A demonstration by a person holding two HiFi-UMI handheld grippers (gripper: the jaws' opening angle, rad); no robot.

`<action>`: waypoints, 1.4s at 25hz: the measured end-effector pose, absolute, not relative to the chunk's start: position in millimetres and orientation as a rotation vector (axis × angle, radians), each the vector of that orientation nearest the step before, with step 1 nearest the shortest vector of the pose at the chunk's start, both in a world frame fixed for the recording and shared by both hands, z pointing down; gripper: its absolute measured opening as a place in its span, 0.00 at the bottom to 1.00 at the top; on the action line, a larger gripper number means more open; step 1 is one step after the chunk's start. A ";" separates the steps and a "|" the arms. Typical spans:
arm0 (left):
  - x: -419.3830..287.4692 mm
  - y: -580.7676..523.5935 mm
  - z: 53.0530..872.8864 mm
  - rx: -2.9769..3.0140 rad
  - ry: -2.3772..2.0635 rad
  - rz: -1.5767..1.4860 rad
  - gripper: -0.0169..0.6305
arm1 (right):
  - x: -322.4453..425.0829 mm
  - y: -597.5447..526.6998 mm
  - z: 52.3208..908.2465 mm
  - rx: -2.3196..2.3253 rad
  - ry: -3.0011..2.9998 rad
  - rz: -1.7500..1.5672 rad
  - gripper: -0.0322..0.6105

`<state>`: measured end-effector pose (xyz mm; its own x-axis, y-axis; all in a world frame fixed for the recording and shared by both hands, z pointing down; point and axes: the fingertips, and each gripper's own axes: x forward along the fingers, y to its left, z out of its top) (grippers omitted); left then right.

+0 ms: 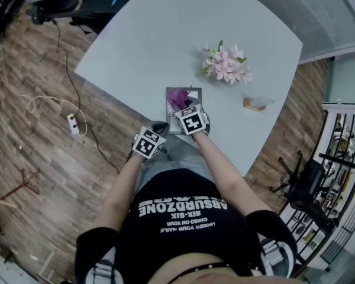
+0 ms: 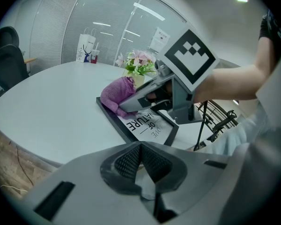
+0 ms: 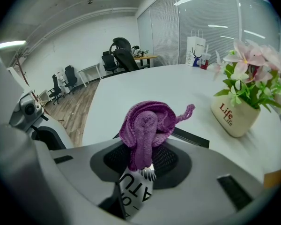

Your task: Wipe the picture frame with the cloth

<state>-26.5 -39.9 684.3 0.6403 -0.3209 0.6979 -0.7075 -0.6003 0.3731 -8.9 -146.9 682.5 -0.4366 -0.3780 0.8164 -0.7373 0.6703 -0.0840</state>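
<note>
**Clerk:** Item one, right gripper (image 3: 140, 165). State of the jaws?

**Checker:** Closed tight on a purple knitted cloth (image 3: 147, 123). The wad bulges up and forward from between the pads, with one loose tail out to the right.

**Clerk:** Directly under those fingertips?

**Checker:** The picture frame (image 3: 193, 138), black-edged, lying flat. Its white printed face shows beneath the jaws, and its dark far edge sits just beyond the cloth. The cloth appears to rest on that far part of the face.

**Clerk:** Item two, left gripper (image 2: 141, 159).

**Checker:** Pads brought together, nothing between them. It hangs on the near side of the frame and, by the head view, off the table's edge. The frame lies ahead of its tips, not touching.

**Clerk:** Further out from the right fingertips?

**Checker:** Ahead and to the right, a cream pot of pink flowers (image 3: 234, 109), well apart from the frame. All of it stands on a pale grey table (image 1: 165, 34).

**Clerk:** Progress entry?

**Checker:** Judged under way: the cloth is gripped and on the glass. Which parts are already wiped cannot be told, as no dust or streaks show. The lettered near half and the border likely remain. The left gripper does not steady the frame, so it may slide under the strokes.
</note>
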 end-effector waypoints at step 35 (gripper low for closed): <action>-25.6 -40.3 686.4 2.208 -0.877 0.784 0.05 | 63.9 -151.7 680.2 0.959 -2.039 0.572 0.25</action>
